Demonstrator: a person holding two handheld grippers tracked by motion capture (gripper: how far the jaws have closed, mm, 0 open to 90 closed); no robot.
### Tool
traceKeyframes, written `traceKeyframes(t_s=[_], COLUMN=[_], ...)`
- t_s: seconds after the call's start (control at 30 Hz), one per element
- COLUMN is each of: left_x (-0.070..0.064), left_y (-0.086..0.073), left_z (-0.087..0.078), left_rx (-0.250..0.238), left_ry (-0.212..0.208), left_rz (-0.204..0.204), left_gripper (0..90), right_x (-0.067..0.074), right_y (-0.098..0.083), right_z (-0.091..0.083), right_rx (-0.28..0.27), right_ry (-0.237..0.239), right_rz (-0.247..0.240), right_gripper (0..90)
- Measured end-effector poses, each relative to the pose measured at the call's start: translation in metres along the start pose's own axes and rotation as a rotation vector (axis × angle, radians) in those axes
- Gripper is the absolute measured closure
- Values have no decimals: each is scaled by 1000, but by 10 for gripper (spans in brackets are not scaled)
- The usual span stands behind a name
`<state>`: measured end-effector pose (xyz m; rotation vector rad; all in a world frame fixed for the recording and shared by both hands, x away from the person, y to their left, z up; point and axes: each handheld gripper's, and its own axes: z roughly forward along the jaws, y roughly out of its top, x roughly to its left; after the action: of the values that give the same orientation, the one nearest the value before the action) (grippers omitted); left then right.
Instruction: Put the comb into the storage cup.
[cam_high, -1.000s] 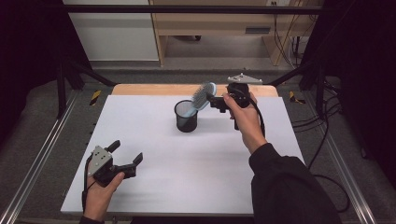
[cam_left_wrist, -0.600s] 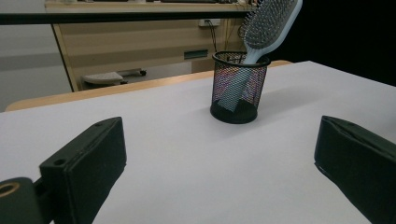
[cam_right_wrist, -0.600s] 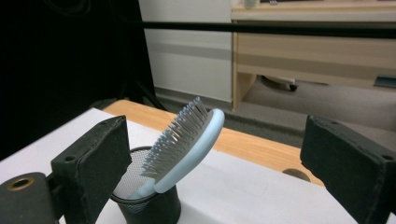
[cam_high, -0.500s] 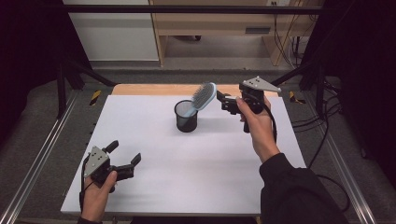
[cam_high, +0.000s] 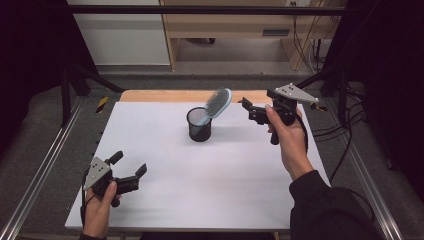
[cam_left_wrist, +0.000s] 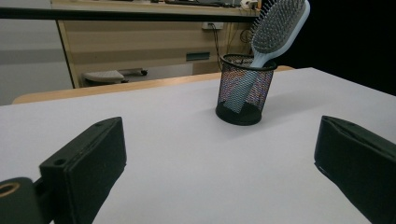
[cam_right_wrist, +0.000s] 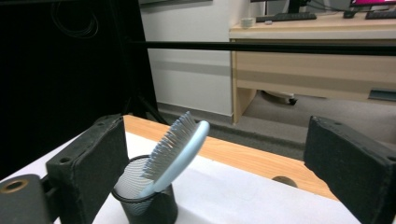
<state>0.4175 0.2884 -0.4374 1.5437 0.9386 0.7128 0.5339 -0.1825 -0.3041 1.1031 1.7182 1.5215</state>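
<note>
1 pale-blue plastic hairbrush (cam_high: 216, 104) leans handle-down in round black wire-mesh cup (cam_high: 199, 125).

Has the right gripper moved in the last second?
Yes. The right gripper has drawn back rightward from the mesh cup, leaving the hairbrush standing in it.

The right gripper (cam_high: 250, 111), a black two-jaw tool with a grey three-cornered plate on top, now sits clear of the pale blue plastic hairbrush (cam_high: 216, 105), to the right of it with a gap between; a second ago its jaws were right at the brush's head. Those jaws now stand wide apart and empty. The left gripper (cam_high: 129, 169), black with the same grey plate, lies a little lower and nearer the front-left corner of the white table (cam_high: 200, 180) than before.
</note>
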Motion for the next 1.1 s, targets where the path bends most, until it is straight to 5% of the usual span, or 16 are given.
traceKeyframes(t_s=[0.47, 0.73, 1.1], left_x=[6, 9, 10], left_y=[-2, -4, -4], left_z=[-14, -18, -19], left_rx=[-14, -18, -30], left_ry=[18, 20, 13], left_rz=[-14, -24, -18], left_gripper=[23, 22, 22], right_x=[-23, -31, -40], right_y=[-3, -15, -39], right_z=[-45, -60, -82], right_rx=[-63, -52, -58], right_ry=[-45, -39, -49], right_rz=[-71, -97, -82], right_gripper=[46, 45, 49])
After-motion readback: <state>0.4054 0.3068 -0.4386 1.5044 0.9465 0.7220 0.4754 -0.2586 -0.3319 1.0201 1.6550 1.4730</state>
